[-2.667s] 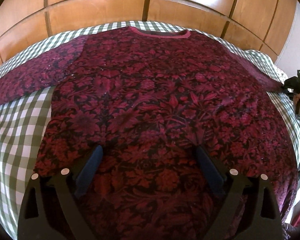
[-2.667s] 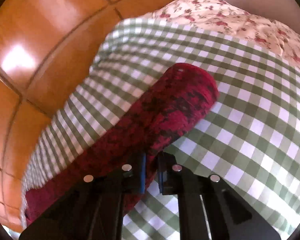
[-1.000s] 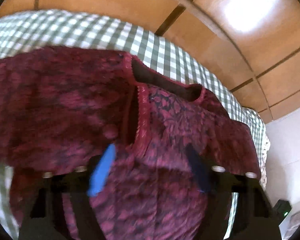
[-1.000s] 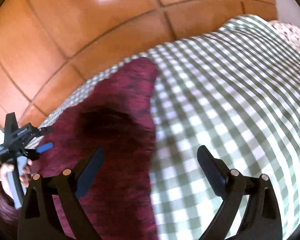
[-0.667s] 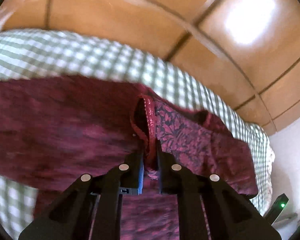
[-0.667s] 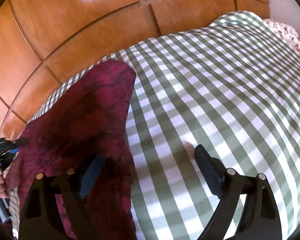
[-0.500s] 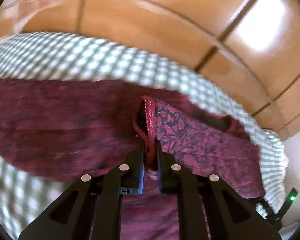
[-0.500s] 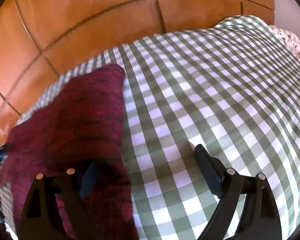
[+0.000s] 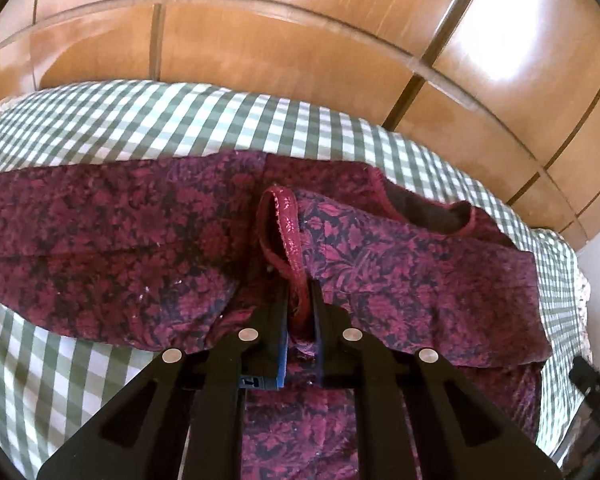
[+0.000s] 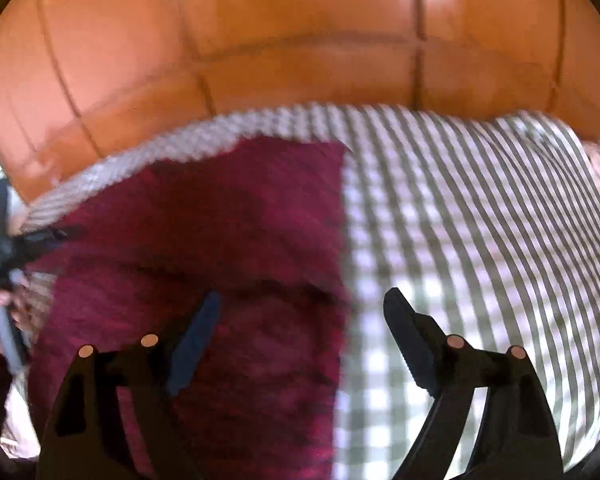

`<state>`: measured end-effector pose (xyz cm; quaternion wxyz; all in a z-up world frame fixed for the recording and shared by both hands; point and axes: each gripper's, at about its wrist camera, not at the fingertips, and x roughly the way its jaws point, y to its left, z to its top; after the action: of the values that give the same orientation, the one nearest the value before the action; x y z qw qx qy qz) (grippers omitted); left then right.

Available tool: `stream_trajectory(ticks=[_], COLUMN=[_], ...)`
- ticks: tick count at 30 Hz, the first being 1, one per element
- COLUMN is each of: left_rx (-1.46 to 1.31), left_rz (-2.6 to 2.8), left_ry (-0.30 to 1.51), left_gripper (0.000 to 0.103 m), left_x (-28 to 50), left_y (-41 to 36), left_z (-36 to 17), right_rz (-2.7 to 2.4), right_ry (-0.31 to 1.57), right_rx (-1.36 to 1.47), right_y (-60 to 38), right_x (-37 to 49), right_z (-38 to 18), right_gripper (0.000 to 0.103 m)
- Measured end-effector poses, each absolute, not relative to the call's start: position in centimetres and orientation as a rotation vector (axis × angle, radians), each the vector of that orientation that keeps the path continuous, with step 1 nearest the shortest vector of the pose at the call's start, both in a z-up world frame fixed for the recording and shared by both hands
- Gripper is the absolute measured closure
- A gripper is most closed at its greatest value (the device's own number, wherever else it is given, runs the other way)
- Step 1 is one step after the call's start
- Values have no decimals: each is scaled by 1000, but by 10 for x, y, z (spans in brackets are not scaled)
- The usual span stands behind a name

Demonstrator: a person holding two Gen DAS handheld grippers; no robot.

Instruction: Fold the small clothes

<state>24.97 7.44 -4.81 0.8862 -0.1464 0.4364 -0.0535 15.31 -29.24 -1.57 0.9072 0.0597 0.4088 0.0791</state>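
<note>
Left wrist view: my left gripper (image 9: 299,304) is clenched on the red hem (image 9: 286,232) of the maroon garment (image 9: 112,240), spread on a green checked bedsheet (image 9: 188,120) before a wooden headboard (image 9: 284,52). Right wrist view, blurred: my right gripper (image 10: 300,316) is closing, still apart, pressing nothing, above the garment's edge.

Red floral garment (image 9: 400,264): spread across a green-checked bedsheet (image 9: 148,120), one sleeve folded over toward nine o'clock. Shiny red trim (image 9: 286,232): pinched between the closed jaws of the left gripper (image 9: 299,312) at six o'clock. Wooden panelled headboard (image 9: 284,48): seen at twelve o'clock. Dark object, partly cut off, at four o'clock.
</note>
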Motion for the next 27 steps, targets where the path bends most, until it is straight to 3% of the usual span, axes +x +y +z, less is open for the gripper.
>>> stream_trajectory(ticks=[6,14,19,21,23,27], left_rx=[-286,-220,-274,-279,-316,-376], left_rz=[-79,-15,9,56,75,128], left_ry=[912,936,903,883,837,826], left_gripper=[94,92,79,48,43,43], left_x=[246,247,234,223,207,182], left_y=[83,78,89,94,105,140], left_z=[-53,-88,-76,-68,-59,-55], right_rz=[115,48,37,28,16,12], right_ry=[956,859,847,844,839,834], right_rx=[119,31,24,13,0,-5], right_y=[-255,-237,-236,-234,-233,-232], right_x=[212,203,204,204,202,201], right_z=[-64,-95,-96,-96,-95,-96], right_gripper=[33,30,28,28,26,26])
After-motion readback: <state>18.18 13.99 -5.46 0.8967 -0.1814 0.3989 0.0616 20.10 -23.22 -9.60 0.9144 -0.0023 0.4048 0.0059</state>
